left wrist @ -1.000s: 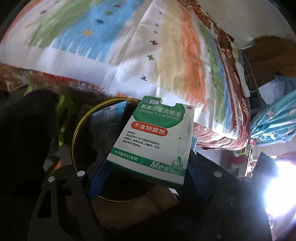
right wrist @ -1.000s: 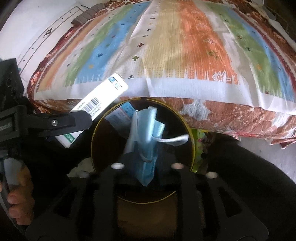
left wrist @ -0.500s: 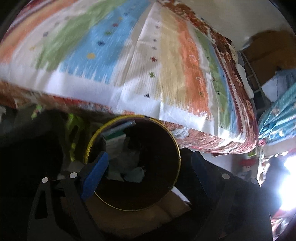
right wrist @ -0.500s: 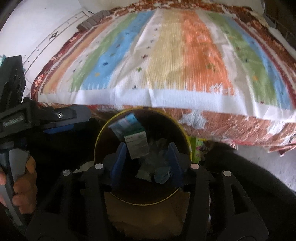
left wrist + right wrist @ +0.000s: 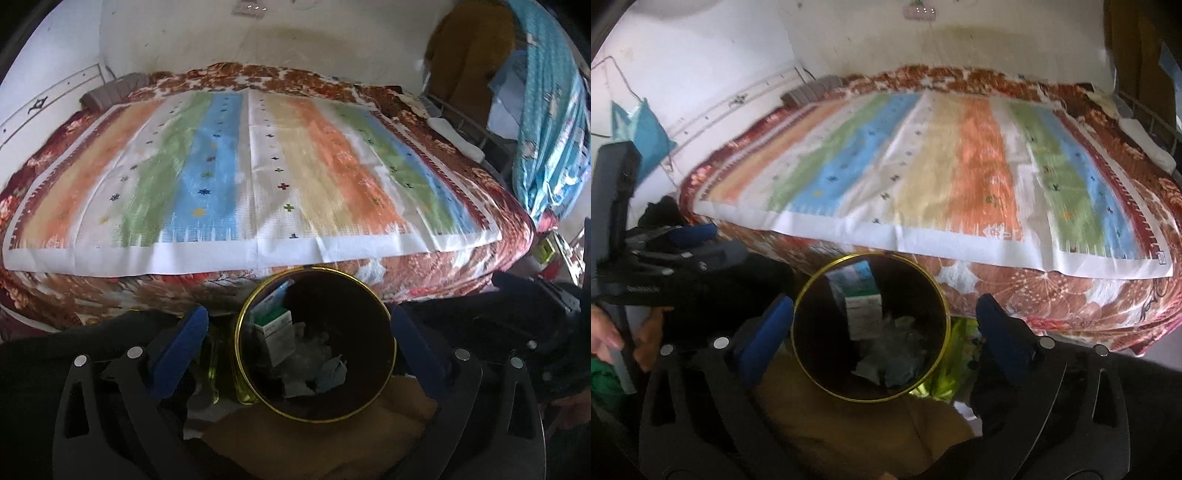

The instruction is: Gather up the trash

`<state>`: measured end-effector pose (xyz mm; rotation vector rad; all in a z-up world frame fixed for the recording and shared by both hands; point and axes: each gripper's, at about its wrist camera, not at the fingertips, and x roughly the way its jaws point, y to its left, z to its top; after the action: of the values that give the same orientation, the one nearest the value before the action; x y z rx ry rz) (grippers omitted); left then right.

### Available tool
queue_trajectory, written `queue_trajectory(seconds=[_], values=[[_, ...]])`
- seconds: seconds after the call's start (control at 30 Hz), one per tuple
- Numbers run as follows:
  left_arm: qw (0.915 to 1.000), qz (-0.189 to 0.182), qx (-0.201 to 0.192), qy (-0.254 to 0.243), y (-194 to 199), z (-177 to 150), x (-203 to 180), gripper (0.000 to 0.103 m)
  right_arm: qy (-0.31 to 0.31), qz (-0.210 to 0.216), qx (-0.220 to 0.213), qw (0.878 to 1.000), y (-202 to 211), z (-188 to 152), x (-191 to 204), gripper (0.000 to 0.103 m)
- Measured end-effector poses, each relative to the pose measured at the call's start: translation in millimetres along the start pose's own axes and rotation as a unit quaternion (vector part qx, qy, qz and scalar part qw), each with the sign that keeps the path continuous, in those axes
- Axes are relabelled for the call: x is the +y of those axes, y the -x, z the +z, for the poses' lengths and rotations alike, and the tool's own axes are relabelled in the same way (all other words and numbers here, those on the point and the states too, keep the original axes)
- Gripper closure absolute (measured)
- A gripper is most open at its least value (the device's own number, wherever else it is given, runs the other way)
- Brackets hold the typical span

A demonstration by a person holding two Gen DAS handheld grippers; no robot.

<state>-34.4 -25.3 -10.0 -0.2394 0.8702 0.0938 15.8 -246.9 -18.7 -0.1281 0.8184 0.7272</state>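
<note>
A dark round trash bin with a gold rim [image 5: 239, 332] [image 5: 794, 325] stands on the floor against the bed. Inside it lie a green and white eye-drops box [image 5: 275, 332] [image 5: 862, 314], a crumpled blue face mask [image 5: 332, 373] [image 5: 901, 373] and pale scraps. My left gripper [image 5: 297, 321] hangs above the bin, its jaws opening wide with nothing held between the blue pads. My right gripper [image 5: 884, 306] hovers over the same bin, its jaws also opening and holding nothing. In the right wrist view the left gripper [image 5: 690, 236] shows at the left, held by a hand [image 5: 605, 339].
A bed with a striped cloth [image 5: 258, 177] over a floral quilt [image 5: 443, 269] fills the space behind the bin. Brown paper [image 5: 321, 439] lies under the bin, and a yellow-green object [image 5: 210, 369] sits beside it. A blue curtain [image 5: 546, 110] hangs at the right.
The left gripper let go of the eye-drops box and the right let go of the blue mask; both now lie in the bin. Both grippers opened wide and rose away from the bin.
</note>
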Motion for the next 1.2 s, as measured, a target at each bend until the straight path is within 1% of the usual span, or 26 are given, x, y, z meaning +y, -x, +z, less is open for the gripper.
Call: queue_trajectory(seconds=[0.07,0.17,0.2,0.27,0.37,0.7,0.87,1.0,1.2], values=[[0.9999,0.003,-0.004,-0.009,3,-4,-2,0.006,0.008,0.0,-0.004,1.0,3,-5,5,0.009],[0.9998,-0.012,-0.015,-0.006,3,-7,-2,0.006,0.013,0.011,-0.009,1.0,4,-9,9,0.009],[0.9998,-0.011,-0.014,-0.006,3,-8,-3,0.006,0.013,0.011,-0.009,1.0,3,-9,10,0.009],[0.9999,0.004,-0.007,-0.007,2,-10,-4,0.006,0.011,0.013,-0.008,1.0,2,-9,10,0.009],[0.9998,0.0,0.019,0.002,-5,-14,-2,0.006,0.007,0.016,-0.008,1.0,0,-10,11,0.009],[0.9999,-0.014,0.008,0.003,5,-14,-3,0.006,0.013,0.025,-0.003,1.0,-4,-10,15,0.009],[0.9996,-0.029,0.004,0.004,8,-13,-4,0.006,0.012,0.028,-0.003,1.0,-4,-10,14,0.009],[0.9996,-0.028,0.004,-0.008,5,-14,-9,0.006,0.012,0.032,-0.002,0.999,-3,-9,14,0.009],[0.9997,-0.025,0.009,-0.002,1,-15,-5,0.006,0.013,0.035,-0.005,0.999,-3,-10,15,0.009]])
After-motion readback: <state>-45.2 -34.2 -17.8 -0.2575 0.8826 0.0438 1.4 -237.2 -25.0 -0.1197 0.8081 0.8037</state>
